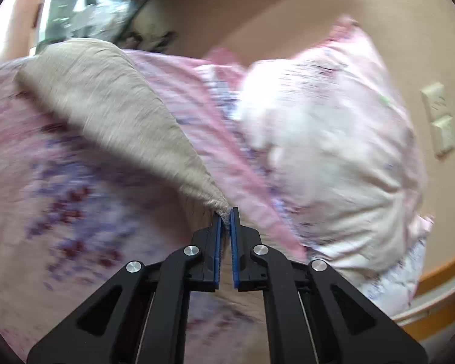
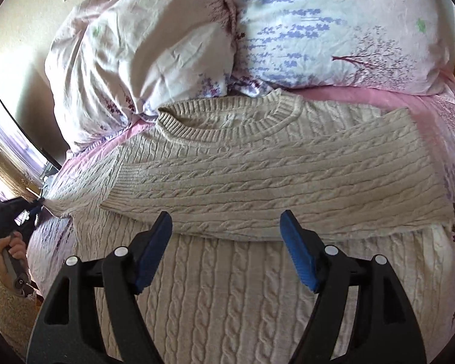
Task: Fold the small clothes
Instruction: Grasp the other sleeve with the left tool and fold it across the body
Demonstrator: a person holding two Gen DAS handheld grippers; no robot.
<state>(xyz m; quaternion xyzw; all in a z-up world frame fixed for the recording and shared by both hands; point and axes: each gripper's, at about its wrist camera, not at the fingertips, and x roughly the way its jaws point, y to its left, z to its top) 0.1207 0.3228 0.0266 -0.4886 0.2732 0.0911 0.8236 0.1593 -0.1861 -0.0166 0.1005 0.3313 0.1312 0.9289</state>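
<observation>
A beige cable-knit sweater lies flat on the bed, neck toward the pillows. One sleeve is folded across its chest. My right gripper is open and empty, just above the sweater's middle. My left gripper is shut on the cuff of the other sleeve and holds it lifted and stretched out. In the right wrist view the left gripper shows at the far left, pinching that sleeve's end.
Two floral pillows lie against the head of the bed. A pink floral sheet covers the bed. Wall sockets are on the beige wall. A dark screen stands beside the bed.
</observation>
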